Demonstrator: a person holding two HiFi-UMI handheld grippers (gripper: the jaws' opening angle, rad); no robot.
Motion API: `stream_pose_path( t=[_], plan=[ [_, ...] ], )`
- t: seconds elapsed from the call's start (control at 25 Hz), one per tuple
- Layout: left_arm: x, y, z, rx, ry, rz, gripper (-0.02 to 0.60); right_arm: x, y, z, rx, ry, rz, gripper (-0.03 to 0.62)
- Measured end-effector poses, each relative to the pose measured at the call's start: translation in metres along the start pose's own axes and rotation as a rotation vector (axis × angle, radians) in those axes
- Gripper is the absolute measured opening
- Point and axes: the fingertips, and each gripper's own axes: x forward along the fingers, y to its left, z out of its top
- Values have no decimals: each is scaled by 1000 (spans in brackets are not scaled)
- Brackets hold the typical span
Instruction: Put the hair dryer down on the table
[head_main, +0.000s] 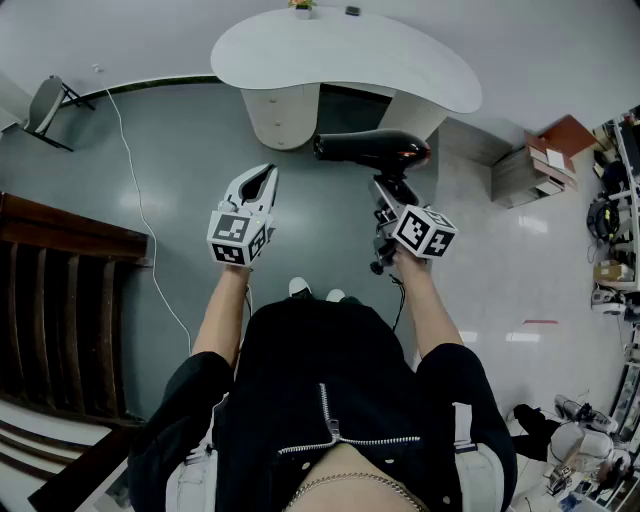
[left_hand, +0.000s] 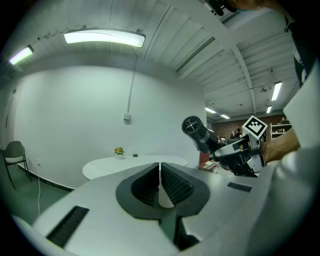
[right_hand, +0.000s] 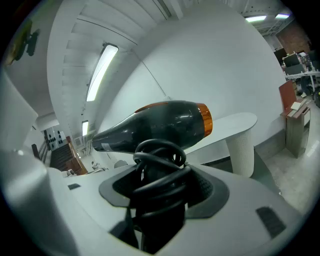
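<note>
The right gripper (head_main: 386, 198) fingers clamp the hair dryer (head_main: 370, 150) mid-frame, below the worktop (head_main: 340, 55); left gripper (head_main: 262, 180) fingers closed, empty.

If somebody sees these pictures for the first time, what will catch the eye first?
The black hair dryer with an orange ring stands out: the right hand-held gripper holds it in the air by its cord-wrapped handle. Ahead of the person stands a large white curved table. The left hand-held gripper hangs to the dryer's left, shut and empty.
</note>
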Motion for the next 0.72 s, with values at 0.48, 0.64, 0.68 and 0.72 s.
stream_pose_path(
  t=[0.48,0.64,0.68,0.72],
  plan=[
    [0,1,-2,-7,-1,-4,28,1,-2,1,-23,-19,-14,270],
    [4,7,-1,-3,-1,-12,28,12,0,5,-43,-14,-19,270],
    [4,10,-2,-1,-1,-11,28,15,1,6,-44,-14,-18,270],
    [4,14,-3,-2,0,-10,28,18,3,6,-43,-15,-18,270]
  ],
)
